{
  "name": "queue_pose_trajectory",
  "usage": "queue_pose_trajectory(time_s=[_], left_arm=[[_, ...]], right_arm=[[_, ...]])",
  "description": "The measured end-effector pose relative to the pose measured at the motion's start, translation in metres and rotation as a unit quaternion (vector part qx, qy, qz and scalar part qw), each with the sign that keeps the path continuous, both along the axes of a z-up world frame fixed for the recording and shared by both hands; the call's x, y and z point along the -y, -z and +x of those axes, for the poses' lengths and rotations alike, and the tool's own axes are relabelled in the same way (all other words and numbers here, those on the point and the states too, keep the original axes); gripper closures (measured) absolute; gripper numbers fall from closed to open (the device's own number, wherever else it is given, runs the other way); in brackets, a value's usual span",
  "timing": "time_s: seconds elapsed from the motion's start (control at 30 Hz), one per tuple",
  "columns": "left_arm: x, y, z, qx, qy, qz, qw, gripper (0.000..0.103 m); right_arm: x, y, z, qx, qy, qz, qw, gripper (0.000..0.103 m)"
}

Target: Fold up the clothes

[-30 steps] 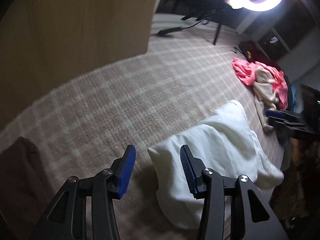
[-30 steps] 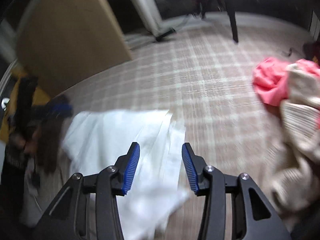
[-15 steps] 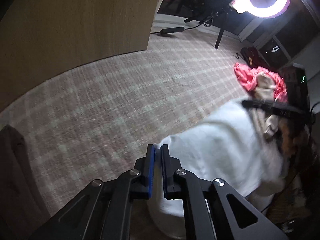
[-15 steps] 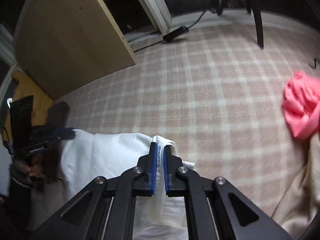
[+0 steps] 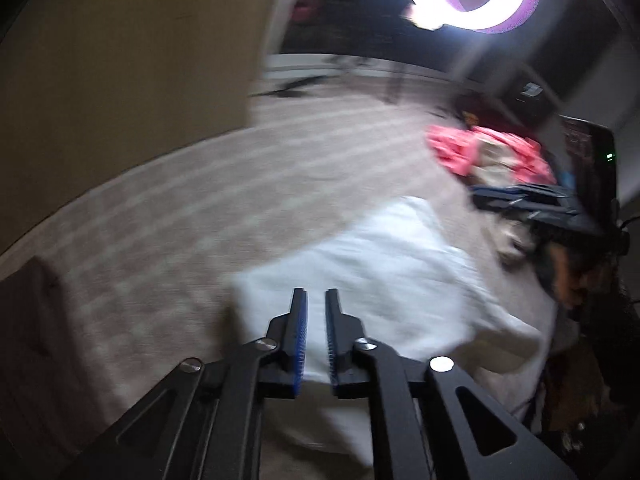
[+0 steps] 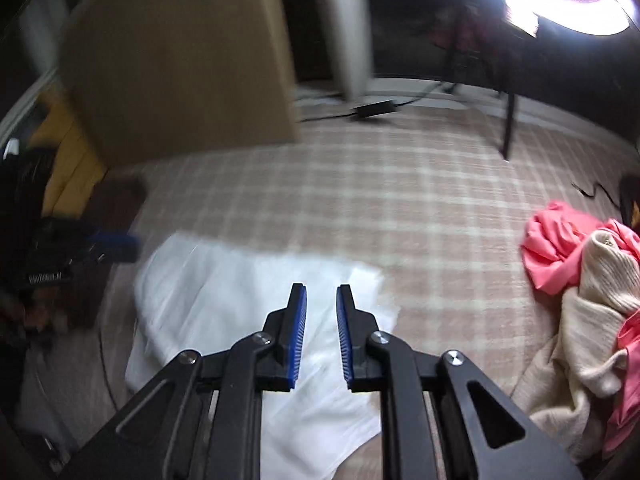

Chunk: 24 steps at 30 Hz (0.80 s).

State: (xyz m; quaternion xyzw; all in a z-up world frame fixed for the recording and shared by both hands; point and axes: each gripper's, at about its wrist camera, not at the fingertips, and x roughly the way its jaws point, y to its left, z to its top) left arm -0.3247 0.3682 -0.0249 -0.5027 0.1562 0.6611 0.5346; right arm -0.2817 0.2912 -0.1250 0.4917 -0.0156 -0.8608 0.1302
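Hand-held grippers, left [image 5: 316, 300] and right [image 6: 321, 294], are parting slightly, pinching nothing, hovering over the folded white cotton garment [image 6: 224, 292] lying on the checked carpet floor [image 6: 420, 208]. Released layers risk springing open.

1. The white garment [image 6: 224, 292] is thin, smooth, matt cloth.
2. The plaid carpet [image 6: 420, 200] under it looks short-piled and matt.
3. Right of the garment, the cream sweater [image 6: 592, 320] is ribbed knit, and the pink cloth [image 6: 556, 248] is smooth.
4. The gripper fingers [image 6: 298, 328] are matt black plastic with ribbed blue pads.
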Motion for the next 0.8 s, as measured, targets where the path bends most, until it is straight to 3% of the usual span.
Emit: queue_pose_trajectory(time_s=[0.07,0.2,0.23,0.3,0.4,0.5,0.53,0.6,0.8], left_arm=[[-0.008,0.014,0.021,-0.005,0.026,-0.011,0.9996,0.082],[-0.012,0.069,0.045,-0.016,0.050,-0.086,0.9949,0.083],[-0.008,0.068,0.046,-0.016,0.047,-0.087,0.9950,0.083],[0.001,0.060,0.047,-0.014,0.038,-0.082,0.9958,0.083],[0.026,0.038,0.036,-0.028,-0.017,-0.066,0.9973,0.075],[0.052,0.022,0.020,-0.006,-0.099,-0.028,0.9947,0.047],[0.057,0.023,0.014,0.005,-0.124,-0.022,0.9920,0.042],[0.061,0.030,0.007,0.025,-0.159,-0.019,0.9869,0.042],[0.047,0.053,0.004,0.058,-0.198,-0.021,0.9783,0.042]], right_arm=[[0.006,0.007,0.019,0.016,-0.019,-0.001,1.000,0.088],[0.005,0.058,0.056,0.091,-0.053,0.035,0.994,0.077],[0.003,0.071,0.064,0.114,-0.057,0.044,0.991,0.076],[-0.011,0.062,0.075,0.110,-0.043,0.033,0.992,0.077],[-0.040,0.039,0.084,0.088,0.001,-0.001,0.996,0.074],[-0.069,0.022,0.080,0.044,0.059,-0.050,0.996,0.047],[-0.076,0.020,0.078,0.031,0.076,-0.062,0.995,0.045],[-0.076,0.024,0.068,0.012,0.088,-0.072,0.993,0.045],[-0.055,0.069,0.032,0.057,0.079,-0.040,0.994,0.043]])
